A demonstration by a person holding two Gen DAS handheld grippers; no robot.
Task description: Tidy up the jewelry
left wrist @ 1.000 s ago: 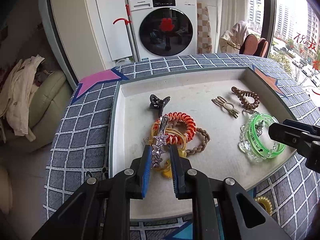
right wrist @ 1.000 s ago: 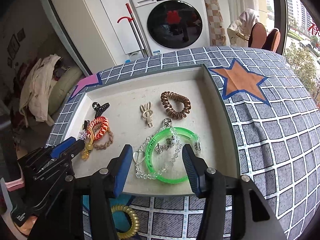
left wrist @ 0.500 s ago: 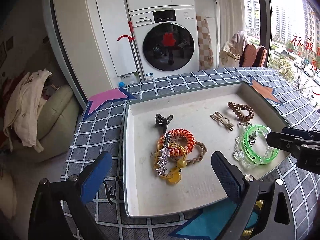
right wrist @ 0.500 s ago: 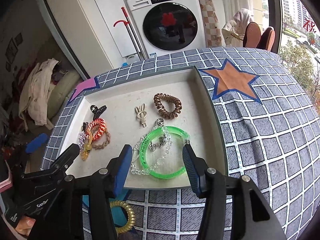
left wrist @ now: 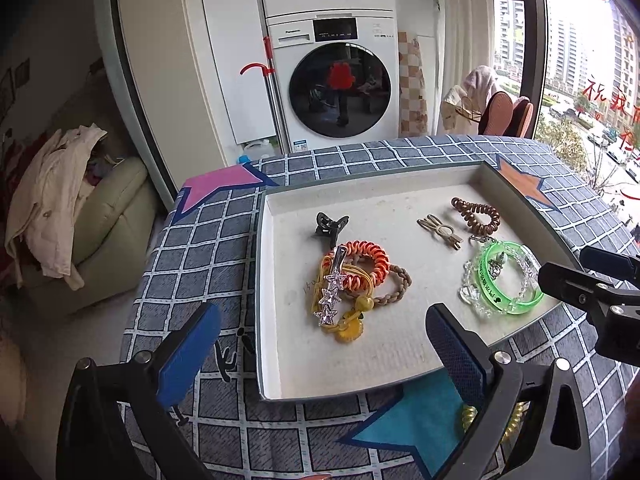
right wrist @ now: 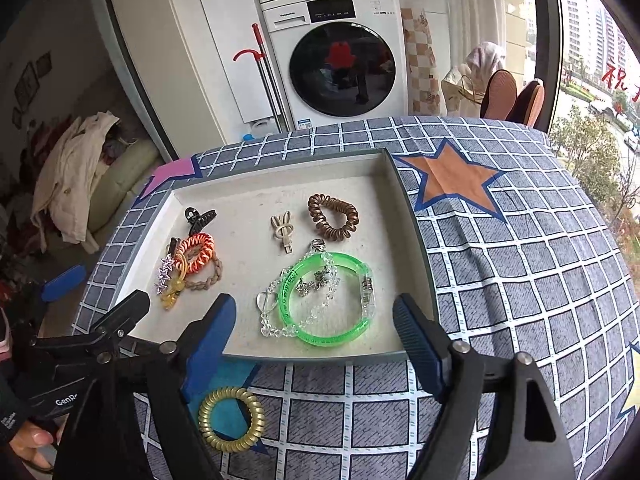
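The gold coil hair tie [right wrist: 232, 420] lies on the desk just outside the tray [right wrist: 414, 240]. Both the left tongs [left wrist: 320, 344] and the right tongs [right wrist: 314, 336], jaws just widened, hang open and empty; a careless reach could snag the tangled pile [left wrist: 352, 280].

Tray [right wrist: 412, 216] held everything flat: star clip [left wrist: 331, 295] on orange coil tie [left wrist: 366, 262], yellow and braided ties; black claw clip [left wrist: 329, 226]; bunny clip [right wrist: 283, 230]; brown coil tie [right wrist: 333, 216]; green bangle [right wrist: 328, 300] over crystal bracelet [right wrist: 272, 320]. Gold coil tie [right wrist: 232, 420] lay outside.
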